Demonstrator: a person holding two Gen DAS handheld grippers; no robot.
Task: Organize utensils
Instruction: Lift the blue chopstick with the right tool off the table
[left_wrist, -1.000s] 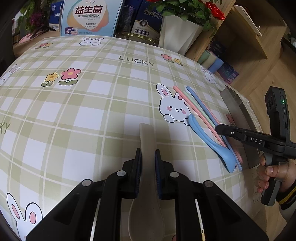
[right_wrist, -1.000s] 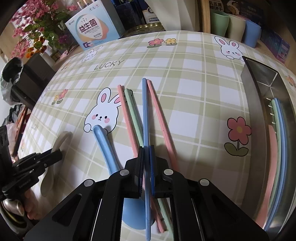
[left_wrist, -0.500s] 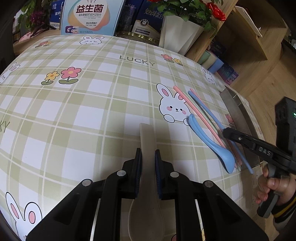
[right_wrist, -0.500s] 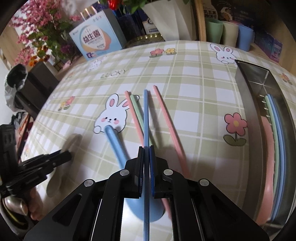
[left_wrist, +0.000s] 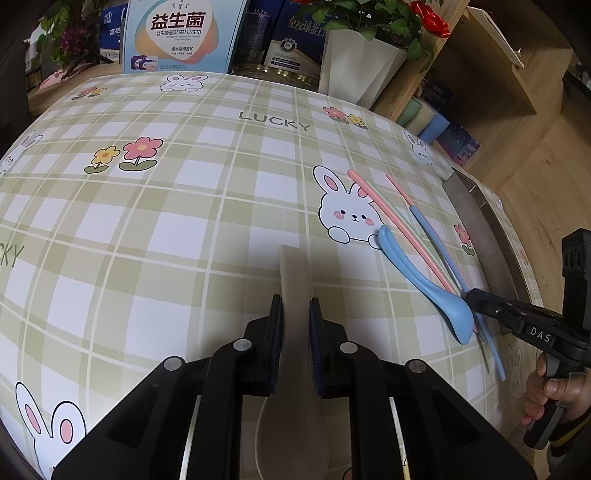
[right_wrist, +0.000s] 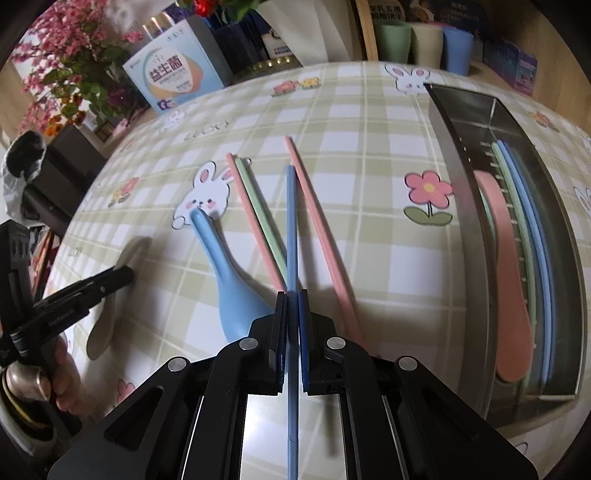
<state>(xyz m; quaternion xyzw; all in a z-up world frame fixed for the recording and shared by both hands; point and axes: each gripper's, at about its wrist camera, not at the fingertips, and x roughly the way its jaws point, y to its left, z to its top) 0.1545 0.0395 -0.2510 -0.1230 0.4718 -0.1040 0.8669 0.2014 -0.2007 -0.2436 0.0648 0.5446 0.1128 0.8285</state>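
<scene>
My left gripper (left_wrist: 295, 314) is shut on the handle of a beige spoon (left_wrist: 291, 273), its bowl near the camera. My right gripper (right_wrist: 293, 295) is shut on a blue chopstick (right_wrist: 291, 221), lifted off the cloth; in the left wrist view that right gripper (left_wrist: 471, 297) sits at the right edge. On the cloth lie a blue spoon (right_wrist: 221, 266), a pink chopstick (right_wrist: 251, 221) beside a green chopstick (right_wrist: 264, 225), and another pink chopstick (right_wrist: 317, 229). A steel tray (right_wrist: 454, 192) at the right holds a pink spoon (right_wrist: 506, 258) plus green and blue chopsticks.
Boxes (left_wrist: 177, 33), a white flower pot (left_wrist: 354, 62) and cups (right_wrist: 424, 40) line the table's far edge. A pink flowering plant (right_wrist: 62, 74) stands at the far left. A person's hand (left_wrist: 554, 391) grips the right tool.
My right gripper has lifted the blue chopstick off the cloth and carried it a little towards the tray. The left gripper and beige spoon have stayed put.
</scene>
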